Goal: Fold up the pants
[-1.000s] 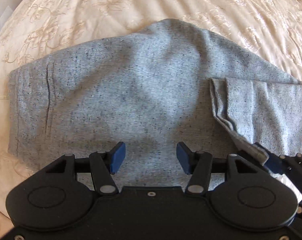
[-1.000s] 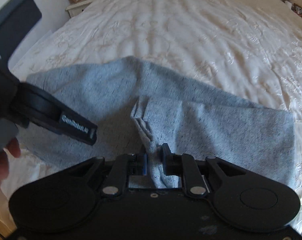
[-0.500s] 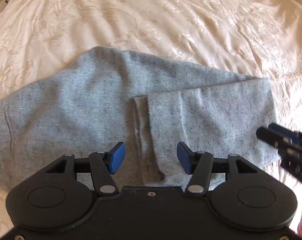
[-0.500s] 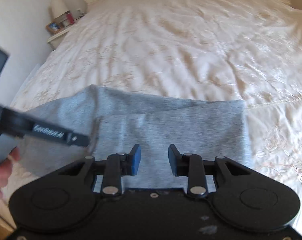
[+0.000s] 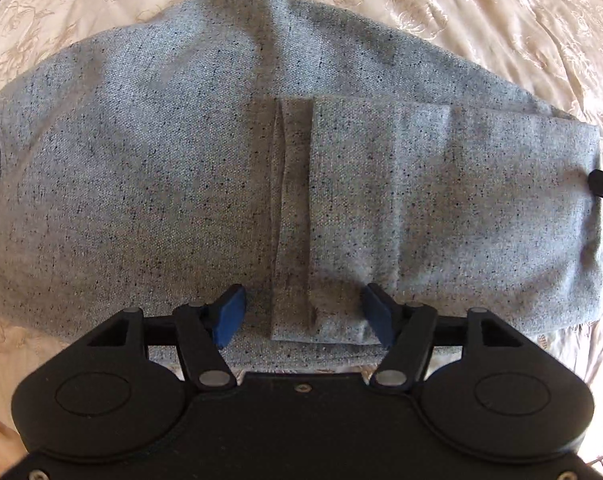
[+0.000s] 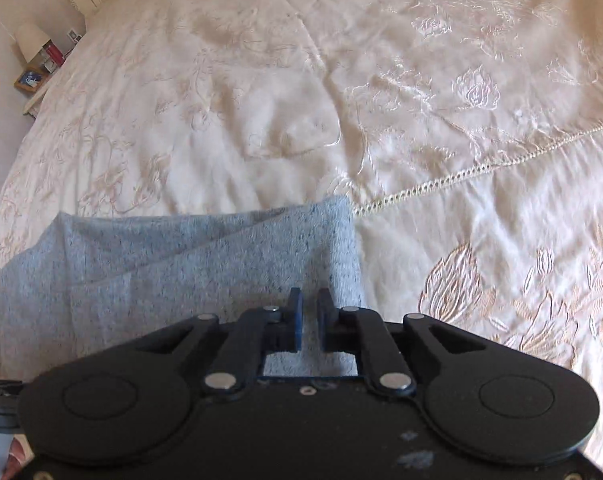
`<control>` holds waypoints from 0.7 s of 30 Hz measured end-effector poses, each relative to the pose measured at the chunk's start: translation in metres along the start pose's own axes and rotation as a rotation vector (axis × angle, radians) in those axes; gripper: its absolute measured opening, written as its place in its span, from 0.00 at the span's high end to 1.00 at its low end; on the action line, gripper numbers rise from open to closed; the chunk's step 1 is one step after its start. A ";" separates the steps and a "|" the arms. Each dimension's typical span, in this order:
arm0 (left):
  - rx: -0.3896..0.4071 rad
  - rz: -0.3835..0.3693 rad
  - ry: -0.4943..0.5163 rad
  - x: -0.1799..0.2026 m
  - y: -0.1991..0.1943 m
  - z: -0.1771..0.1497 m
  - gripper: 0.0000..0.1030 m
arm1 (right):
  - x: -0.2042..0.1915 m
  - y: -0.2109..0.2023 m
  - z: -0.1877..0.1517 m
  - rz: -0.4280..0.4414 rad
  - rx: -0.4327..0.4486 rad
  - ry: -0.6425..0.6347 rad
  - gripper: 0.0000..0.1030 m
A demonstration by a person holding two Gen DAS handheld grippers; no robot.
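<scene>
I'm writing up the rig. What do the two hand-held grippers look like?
Both are matte black: the left hand-held gripper and the right hand-held gripper have flat bodies with two round bosses, silver pivot pins and blue finger pads. No cables or markings show.

Grey speckled pants (image 5: pixel 149 184) lie across the frame on a cream embroidered bed (image 5: pixel 501 20), one end folded back over the middle, its hem running vertically at centre. The left gripper (image 5: pixel 303 316), at bottom centre, is spread wide above the hem's lower end.
</scene>
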State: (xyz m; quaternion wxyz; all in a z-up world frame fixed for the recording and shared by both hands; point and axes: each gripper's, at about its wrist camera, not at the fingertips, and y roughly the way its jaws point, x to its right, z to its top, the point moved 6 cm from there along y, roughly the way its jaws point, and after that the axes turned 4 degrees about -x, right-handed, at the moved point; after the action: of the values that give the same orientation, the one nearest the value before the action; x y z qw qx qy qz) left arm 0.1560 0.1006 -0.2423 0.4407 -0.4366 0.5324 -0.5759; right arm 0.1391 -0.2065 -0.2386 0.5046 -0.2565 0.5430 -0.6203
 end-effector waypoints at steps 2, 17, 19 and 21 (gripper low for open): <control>0.018 0.001 -0.031 -0.003 -0.007 -0.007 0.34 | 0.006 0.018 0.009 -0.039 -0.038 -0.016 0.97; 0.124 0.079 -0.273 -0.126 -0.057 -0.073 0.37 | -0.094 -0.026 -0.027 -0.012 0.040 -0.241 0.75; 0.124 0.056 -0.295 -0.146 -0.054 -0.073 0.40 | -0.121 -0.024 -0.038 0.060 0.001 -0.257 0.74; 0.128 0.031 -0.309 -0.165 -0.049 -0.069 0.43 | -0.154 -0.025 -0.051 0.122 -0.021 -0.304 0.74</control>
State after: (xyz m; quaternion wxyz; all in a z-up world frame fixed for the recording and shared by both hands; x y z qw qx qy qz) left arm 0.1252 0.2793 -0.2027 0.5531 -0.4826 0.4272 -0.5279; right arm 0.1412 -0.0483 -0.1942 0.6151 -0.3189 0.4814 -0.5368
